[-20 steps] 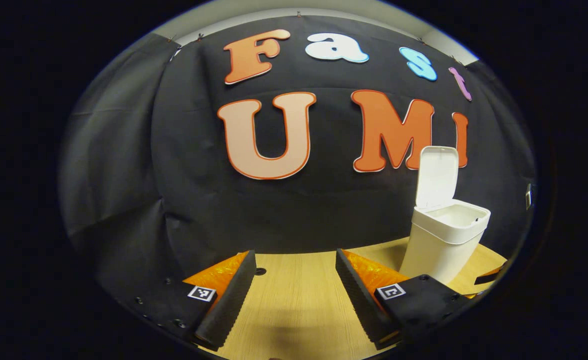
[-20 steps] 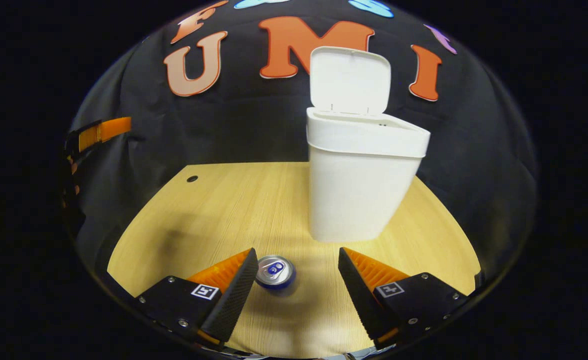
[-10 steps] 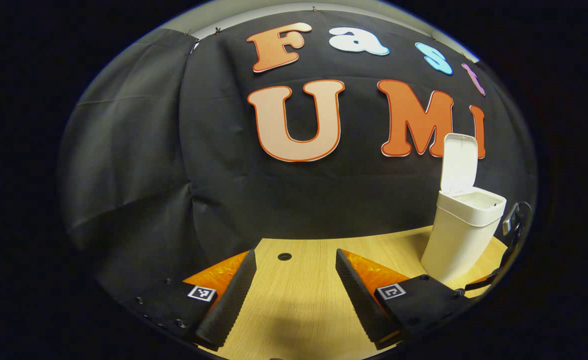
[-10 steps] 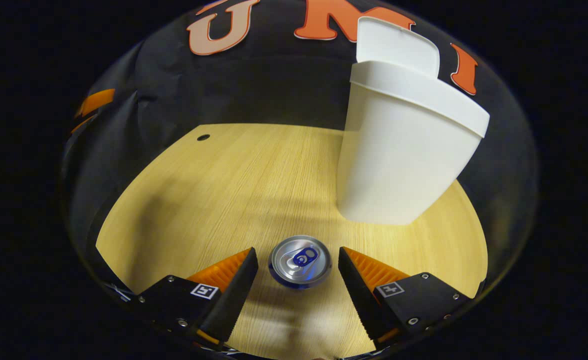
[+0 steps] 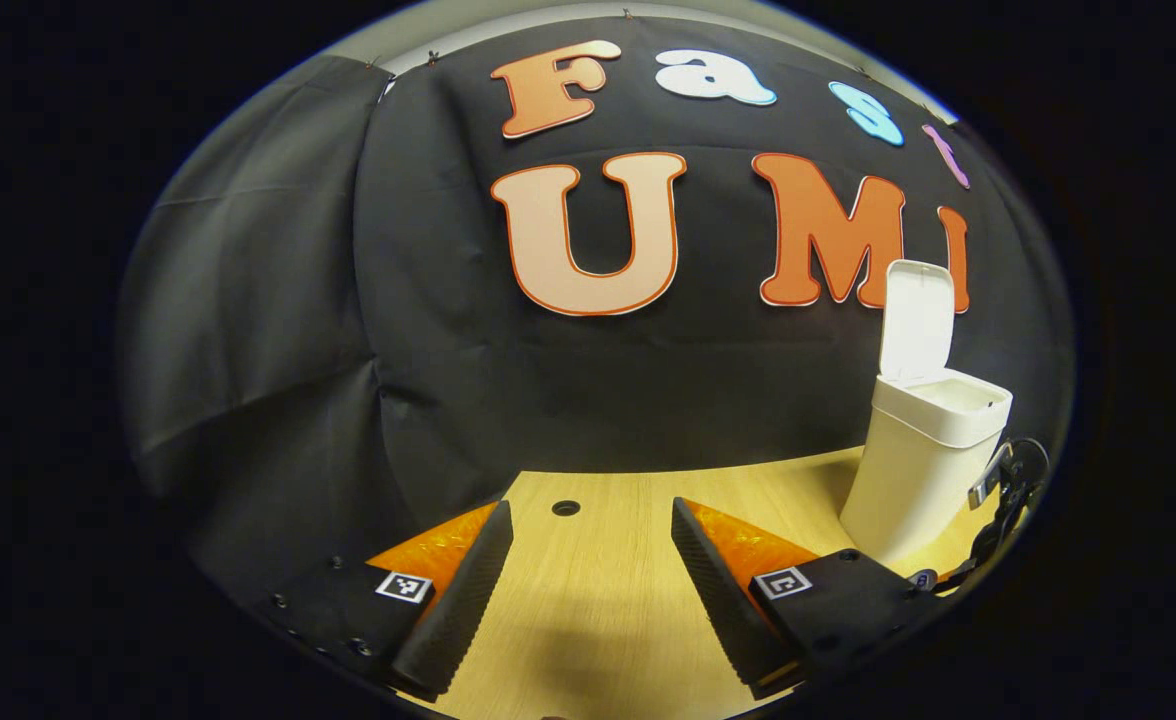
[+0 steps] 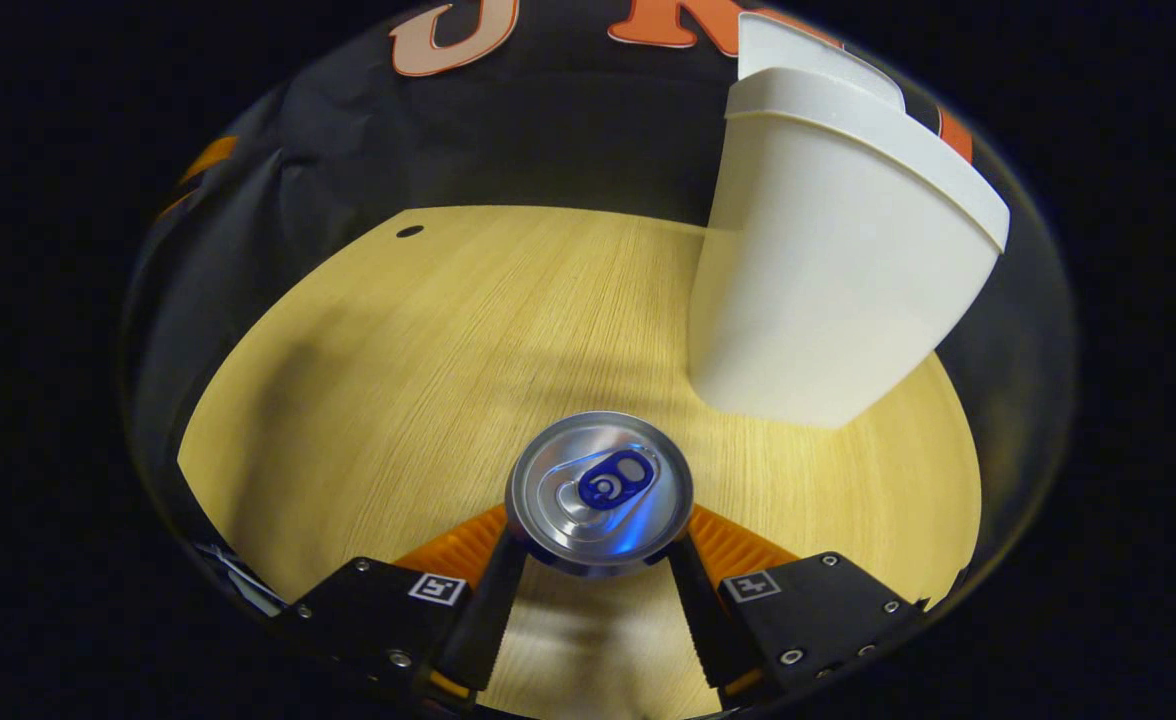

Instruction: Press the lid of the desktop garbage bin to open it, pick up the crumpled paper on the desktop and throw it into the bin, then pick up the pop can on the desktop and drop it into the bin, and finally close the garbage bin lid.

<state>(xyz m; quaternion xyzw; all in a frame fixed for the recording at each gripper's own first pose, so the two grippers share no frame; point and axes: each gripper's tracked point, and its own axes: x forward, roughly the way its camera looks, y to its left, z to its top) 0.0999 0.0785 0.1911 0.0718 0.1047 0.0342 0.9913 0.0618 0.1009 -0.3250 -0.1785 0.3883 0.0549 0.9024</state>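
A silver pop can (image 6: 599, 490) with a blue tab stands upright on the wooden desk (image 6: 398, 380), seen from above. My right gripper (image 6: 598, 548) has come down around it, one finger against each side, and is shut on it. The white bin (image 6: 828, 270) stands just beyond the can to the right, its lid (image 6: 808, 60) raised. In the left gripper view the same bin (image 5: 923, 470) is at the far right with its lid (image 5: 916, 315) upright. My left gripper (image 5: 588, 560) hovers open over bare desk, nothing between its fingers.
A small round hole (image 5: 565, 508) sits in the desk near the back edge, also seen as the hole (image 6: 409, 231) in the right gripper view. A cable and some hardware (image 5: 998, 490) show beside the bin. The black cloth wall closes the back.
My right gripper dropped down over the can and its fingers closed in on it. The left gripper barely shifted and stays open.
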